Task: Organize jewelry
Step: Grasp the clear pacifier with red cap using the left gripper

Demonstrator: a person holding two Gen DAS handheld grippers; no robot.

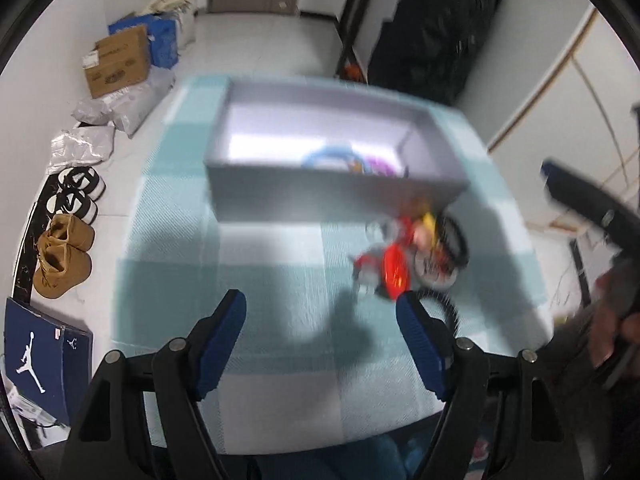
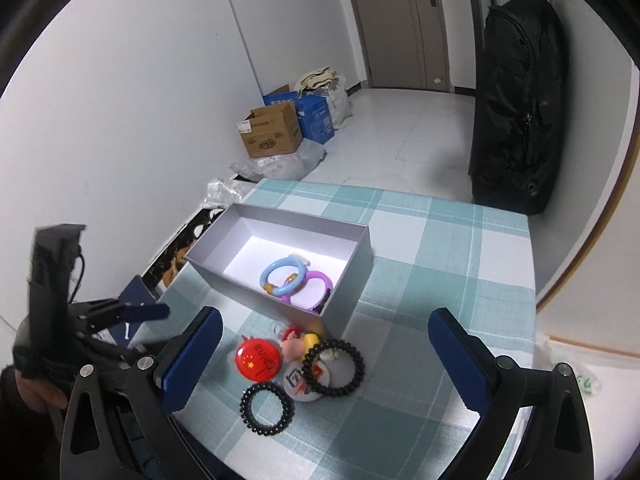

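Observation:
A grey open box [image 2: 356, 264] stands on the checked tablecloth [image 2: 440, 264] and holds a blue ring [image 2: 276, 276] and a purple ring [image 2: 316, 288]. In front of it lie a red round badge [image 2: 258, 360], a small figure charm [image 2: 298, 342], a white badge [image 2: 298, 386] and two black bead bracelets [image 2: 334, 368] [image 2: 267, 404]. My right gripper [image 2: 324, 360] is open and empty above this pile. My left gripper [image 1: 320, 340] is open and empty over the cloth, left of the blurred pile [image 1: 412, 256]; the box [image 1: 332, 184] lies ahead of it.
Cardboard and blue boxes [image 2: 276, 130], plastic bags and shoes [image 1: 64, 256] lie on the floor by the left wall. A black bag [image 2: 516, 100] hangs at the back right. The table's far edge [image 2: 400, 190] is close behind the box.

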